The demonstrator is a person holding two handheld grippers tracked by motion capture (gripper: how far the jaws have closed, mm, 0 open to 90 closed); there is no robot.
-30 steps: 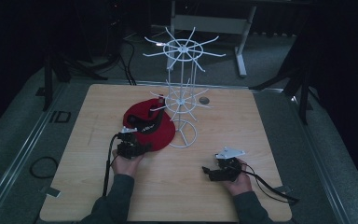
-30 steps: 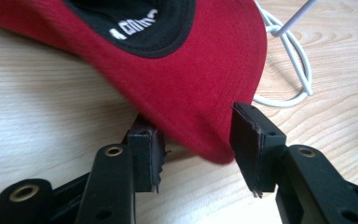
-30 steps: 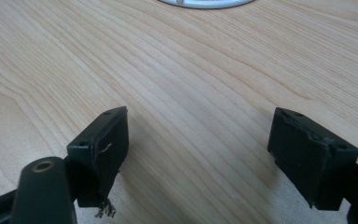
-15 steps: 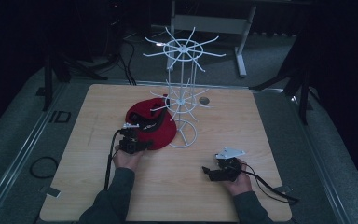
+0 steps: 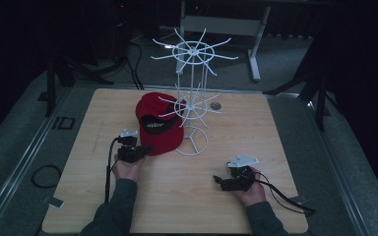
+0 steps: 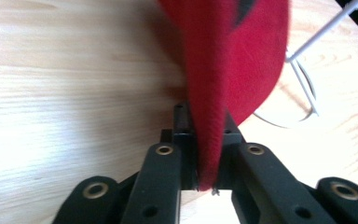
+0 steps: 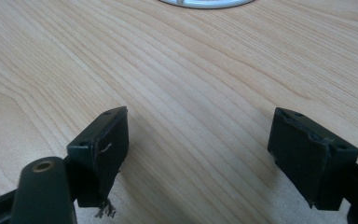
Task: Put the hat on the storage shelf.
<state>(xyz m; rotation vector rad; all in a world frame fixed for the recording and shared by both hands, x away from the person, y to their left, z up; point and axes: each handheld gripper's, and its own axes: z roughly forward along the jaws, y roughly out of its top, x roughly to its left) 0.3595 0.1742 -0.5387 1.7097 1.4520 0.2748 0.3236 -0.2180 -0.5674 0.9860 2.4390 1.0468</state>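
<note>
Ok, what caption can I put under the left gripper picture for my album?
Left gripper pinches the brim of a red fabric cap over a pale wooden table.

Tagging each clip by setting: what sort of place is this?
Probably a recording studio or lab: a lone wooden table on grey carpet, dark surroundings, stand legs and cables around it, a white wire rack beside a red cap.

A light wooden surface (image 5: 275,128) is carrying a red cap (image 5: 160,125) and, just beside it, the round base of a white wire rack (image 5: 192,140). A small round grey disc (image 5: 215,105) is sitting in the wood behind the rack.
</note>
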